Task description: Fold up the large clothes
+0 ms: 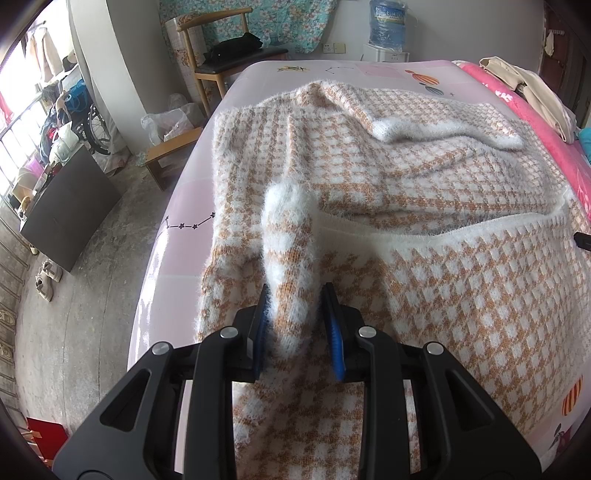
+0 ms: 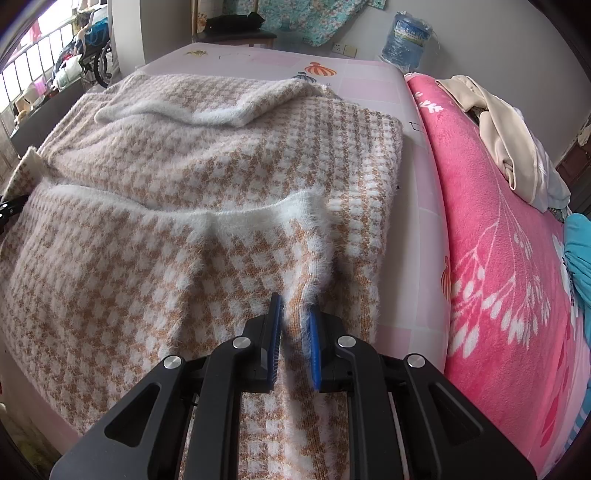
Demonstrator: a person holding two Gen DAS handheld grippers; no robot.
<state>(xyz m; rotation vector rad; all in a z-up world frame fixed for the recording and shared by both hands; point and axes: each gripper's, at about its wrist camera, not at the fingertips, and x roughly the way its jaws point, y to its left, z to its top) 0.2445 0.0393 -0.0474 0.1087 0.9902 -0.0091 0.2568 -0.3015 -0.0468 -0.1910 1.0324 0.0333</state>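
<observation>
Left gripper (image 1: pixel 295 317): my jaws are closed most of the way on a raised fold of the fuzzy houndstooth sweater (image 1: pixel 424 177), blue pads pressing the knit from both sides. The pinched fold stands up in a ridge ahead of the fingers, ending in a fluffy white tip. Fabric also runs under and behind the gripper toward me.

Right gripper (image 2: pixel 295 321): jaws narrowed to a slim gap, with a thin pleat of the same sweater (image 2: pixel 177 155) caught between the blue pads. The white fuzzy edge band rises just beyond the fingertips.

Sweater position: spread across the pale pink bedsheet (image 1: pixel 177 206), tan-and-white pattern up. One sleeve (image 1: pixel 443 129) lies folded across the far part of the body, its white cuff pointing to the right in the left wrist view. A white-trimmed edge crosses the middle of the garment, with the near portion lifted toward both grippers.

Surroundings: pink floral blanket (image 2: pixel 498 240) along the right side of the bed, touching the sheet; a beige garment (image 2: pixel 509 129) heaped on it. Wooden chair (image 1: pixel 210 70) and a water jug (image 1: pixel 386 26) beyond the far end of the bed.
</observation>
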